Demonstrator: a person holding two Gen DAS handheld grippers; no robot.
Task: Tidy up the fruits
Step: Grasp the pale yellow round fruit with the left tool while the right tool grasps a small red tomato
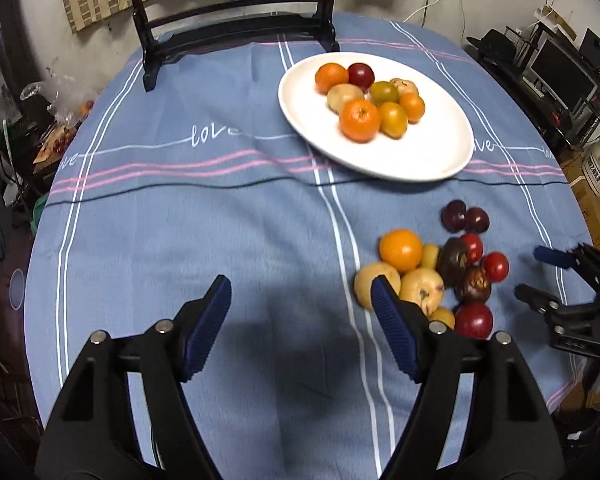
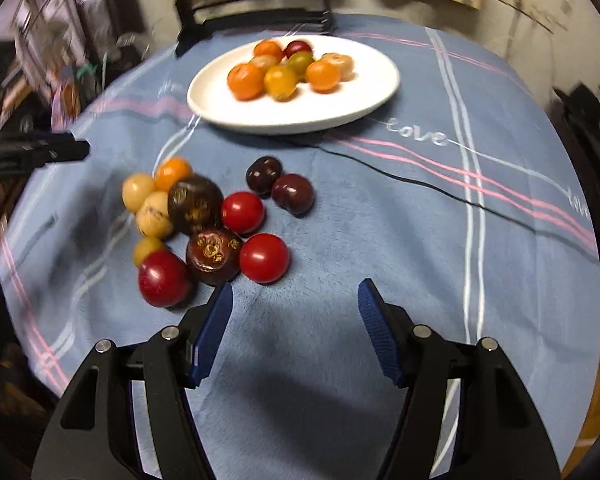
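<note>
Both grippers hang released and empty: the left gripper (image 1: pixel 302 320) at lower centre, the right gripper (image 2: pixel 296 322) likewise. Loose fruits (image 2: pixel 210 224) cluster at centre left on the table (image 2: pixel 380 240); the white plate (image 2: pixel 220 108), upper centre, holds others.

The word "love" repeats in white script along the blue tablecloth (image 1: pixel 220 220), beyond both tongs.
</note>
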